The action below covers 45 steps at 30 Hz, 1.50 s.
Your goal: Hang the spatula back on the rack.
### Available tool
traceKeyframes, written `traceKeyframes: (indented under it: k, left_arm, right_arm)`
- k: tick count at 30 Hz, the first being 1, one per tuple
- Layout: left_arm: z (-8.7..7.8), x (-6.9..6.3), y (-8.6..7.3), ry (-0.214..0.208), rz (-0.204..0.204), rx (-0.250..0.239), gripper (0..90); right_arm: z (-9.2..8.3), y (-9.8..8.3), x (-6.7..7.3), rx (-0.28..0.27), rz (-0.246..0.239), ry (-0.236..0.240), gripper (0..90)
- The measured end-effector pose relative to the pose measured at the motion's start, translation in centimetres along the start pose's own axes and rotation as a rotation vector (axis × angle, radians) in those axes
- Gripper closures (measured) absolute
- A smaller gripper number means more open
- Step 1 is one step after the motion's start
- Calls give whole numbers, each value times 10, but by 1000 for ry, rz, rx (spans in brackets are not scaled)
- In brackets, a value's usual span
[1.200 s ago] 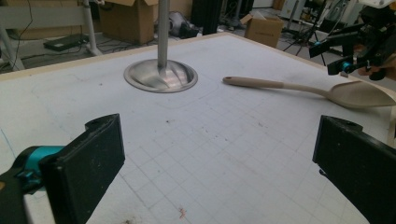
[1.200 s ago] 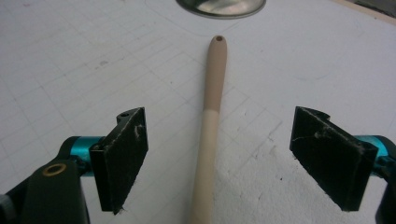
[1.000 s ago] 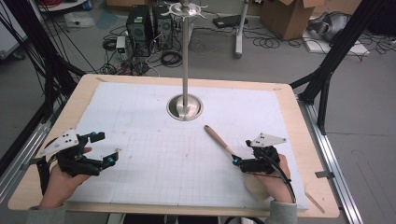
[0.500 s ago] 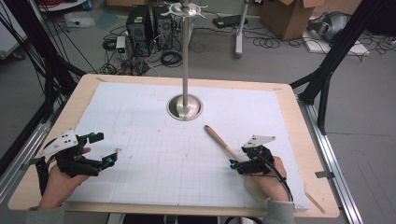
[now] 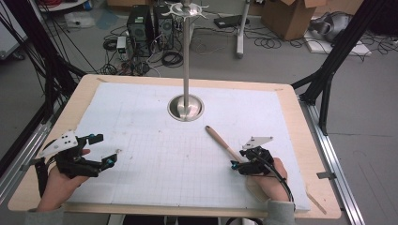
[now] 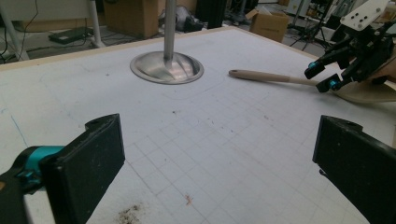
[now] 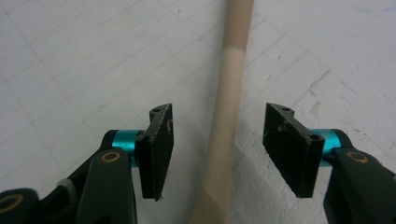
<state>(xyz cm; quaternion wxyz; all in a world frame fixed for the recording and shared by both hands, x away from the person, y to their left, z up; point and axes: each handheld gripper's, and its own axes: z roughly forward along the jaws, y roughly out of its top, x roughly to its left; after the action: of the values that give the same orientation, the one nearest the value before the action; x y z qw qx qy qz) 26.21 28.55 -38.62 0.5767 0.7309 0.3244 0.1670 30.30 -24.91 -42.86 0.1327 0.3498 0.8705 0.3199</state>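
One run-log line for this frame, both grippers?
left gripper: open, empty, over mat | right gripper: jaws just closing, astride wooden spoon handle, pads not touching | spoon: flat on mat

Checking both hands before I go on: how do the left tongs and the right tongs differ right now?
The left tongs stand wide open over bare mat, nothing between their jaws; the right tongs straddle the wooden spoon's handle, and their jaws have just been closing, narrower than the left's but not yet touching it. The left tongs sit at the mat's near left edge, the right tongs at its near right. Both have black pads and teal fittings.
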Motion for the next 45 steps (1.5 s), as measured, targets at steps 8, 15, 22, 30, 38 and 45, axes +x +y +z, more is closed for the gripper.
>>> traceKeyframes:
  k: [8, 15, 22, 30, 38, 45]
  left_arm:
    - [-2, 1, -1, 13, -4, -6, 26]
    - [-2, 1, -1, 13, -2, -2, 26]
    - [-1, 1, -2, 16, -5, 1, 26]
    - [-3, 2, -2, 20, -8, -2, 26]
    - [-3, 3, -3, 19, -7, 1, 26]
    - [-4, 4, -3, 25, -13, -5, 26]
  right_arm:
    - [4, 1, 2, 48, -20, -1, 490]
    - [5, 2, 1, 61, -4, 15, 560]
    - [5, 2, 2, 65, 7, -1, 618]
    - [6, 5, 5, 73, 0, -22, 722]
    - [6, 6, 6, 77, 3, -18, 764]
    - [6, 6, 3, 77, 54, 5, 779]
